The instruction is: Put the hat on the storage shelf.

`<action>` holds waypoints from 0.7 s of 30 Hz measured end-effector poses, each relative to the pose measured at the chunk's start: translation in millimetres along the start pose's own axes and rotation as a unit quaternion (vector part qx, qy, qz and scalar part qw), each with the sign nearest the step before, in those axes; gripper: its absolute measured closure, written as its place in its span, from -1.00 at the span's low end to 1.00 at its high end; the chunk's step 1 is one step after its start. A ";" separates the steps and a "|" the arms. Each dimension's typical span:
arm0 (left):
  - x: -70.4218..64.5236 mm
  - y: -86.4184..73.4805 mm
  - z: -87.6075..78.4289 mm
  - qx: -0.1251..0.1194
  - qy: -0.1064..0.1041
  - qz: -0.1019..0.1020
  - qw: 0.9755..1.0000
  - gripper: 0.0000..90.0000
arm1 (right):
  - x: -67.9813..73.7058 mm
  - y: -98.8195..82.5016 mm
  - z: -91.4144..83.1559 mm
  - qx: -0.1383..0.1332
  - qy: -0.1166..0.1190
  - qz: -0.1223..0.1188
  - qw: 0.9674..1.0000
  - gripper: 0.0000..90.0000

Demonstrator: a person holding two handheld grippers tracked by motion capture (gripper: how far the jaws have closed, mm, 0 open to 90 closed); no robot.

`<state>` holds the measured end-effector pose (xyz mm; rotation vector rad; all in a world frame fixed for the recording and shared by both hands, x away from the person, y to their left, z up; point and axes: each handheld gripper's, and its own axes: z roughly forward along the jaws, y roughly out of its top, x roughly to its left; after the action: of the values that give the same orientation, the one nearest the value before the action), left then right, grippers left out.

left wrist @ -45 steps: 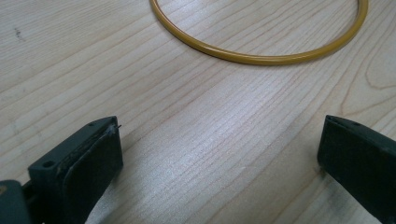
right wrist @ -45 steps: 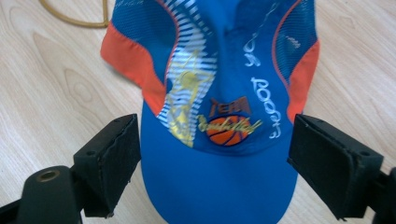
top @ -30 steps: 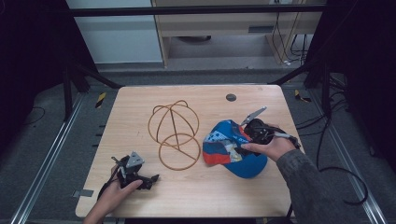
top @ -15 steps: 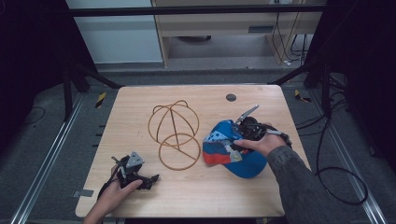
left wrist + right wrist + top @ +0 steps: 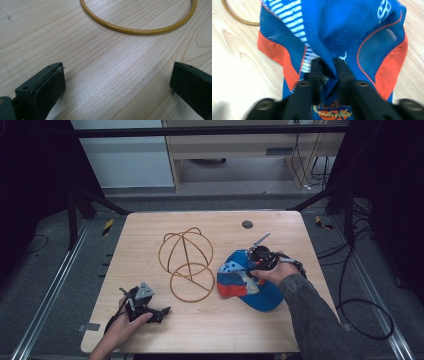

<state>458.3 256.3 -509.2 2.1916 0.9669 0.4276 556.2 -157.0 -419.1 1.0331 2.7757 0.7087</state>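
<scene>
A blue cap [image 5: 250, 282] with orange and striped panels lies on the table's right half. My right gripper [image 5: 254, 265] sits on its near-top edge. In the right gripper view the jaws have just been closing and now pinch a fold of the blue cap [image 5: 352, 32] fabric between the right gripper [image 5: 329, 65] pads. A round wire hat stand [image 5: 186, 262] of yellow-brown hoops stands mid-table, left of the cap. My left gripper [image 5: 157, 311] rests on the table at the front left, and in its own view the left gripper [image 5: 117, 82] stands open over bare wood, the stand's base ring [image 5: 140, 28] ahead.
The wooden table [image 5: 210, 335] has a small dark round cap [image 5: 247, 224] set in it near the far edge. Dark metal frame posts and floor cables surround the table.
My right gripper has shifted left and down onto the cap and its jaws have come together on the fabric. The left gripper has stayed put.
</scene>
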 end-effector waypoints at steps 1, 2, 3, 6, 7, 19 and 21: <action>0.0 0.0 0.0 0.000 0.000 0.000 1.000 -1.00 | 0.0 0.0 0.0 0.000 0.000 0.000 1.000 0.89; 0.0 0.0 0.0 0.000 0.000 0.000 1.000 -1.00 | 0.0 0.0 -0.5 0.000 0.002 -0.002 1.000 0.94; 0.0 0.0 0.0 0.000 0.000 0.000 1.000 -1.00 | -0.2 -0.1 -1.1 0.001 0.003 -0.002 1.000 0.97; 0.0 0.0 0.0 0.000 0.000 0.000 1.000 -1.00 | -0.5 -2.4 -6.7 -0.005 0.008 0.001 1.000 0.99; 0.0 0.0 0.0 0.000 0.000 0.000 1.000 -1.00 | -0.5 -2.4 -6.7 -0.005 0.008 0.001 1.000 0.99; 0.0 0.0 0.0 0.000 0.000 0.000 1.000 -1.00 | 1.9 -9.9 -37.9 -0.036 0.012 -0.005 0.999 0.99; 0.0 0.0 0.0 0.000 0.000 0.000 1.000 -1.00 | 3.6 -9.0 -45.4 -0.043 0.010 -0.006 0.999 0.99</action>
<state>458.3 256.3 -509.2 2.1916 0.9671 0.4277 537.0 -178.4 -382.6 0.9967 2.7378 0.8338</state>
